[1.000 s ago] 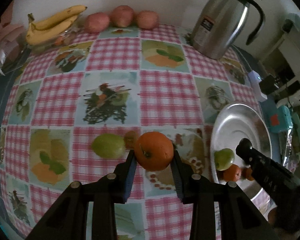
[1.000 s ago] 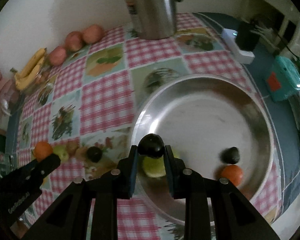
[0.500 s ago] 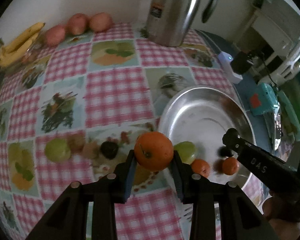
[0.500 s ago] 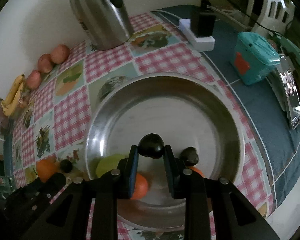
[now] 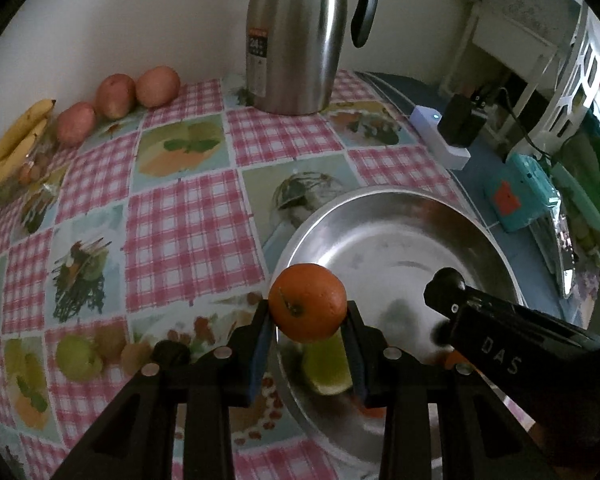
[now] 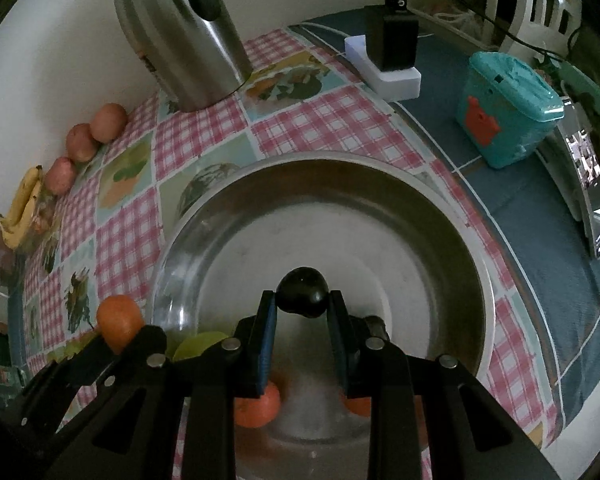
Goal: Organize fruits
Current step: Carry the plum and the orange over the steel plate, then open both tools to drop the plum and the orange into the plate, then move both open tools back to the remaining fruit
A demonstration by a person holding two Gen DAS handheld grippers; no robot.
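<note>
Over the steel bowl [image 6: 452, 224], left gripper [image 5: 307, 312] clamping orange [image 5: 307, 307], right gripper [image 6: 303, 300] clamping dark fruit [image 6: 303, 291]

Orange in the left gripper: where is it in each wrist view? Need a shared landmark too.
Left wrist: orange at lower centre, clamped between the fingers, over the steel bowl's near rim.
Right wrist: orange at lower left, beside the bowl's left rim.
Shared landmark: steel kettle.

right gripper [image 6: 303, 307] clamping a dark plum [image 6: 303, 293] over the steel bowl [image 6: 460, 256], left gripper [image 6: 112, 340] holding an orange [image 6: 118, 322] at the bowl's left rim, two oranges and a green fruit [image 6: 198, 344] lying inside
</note>
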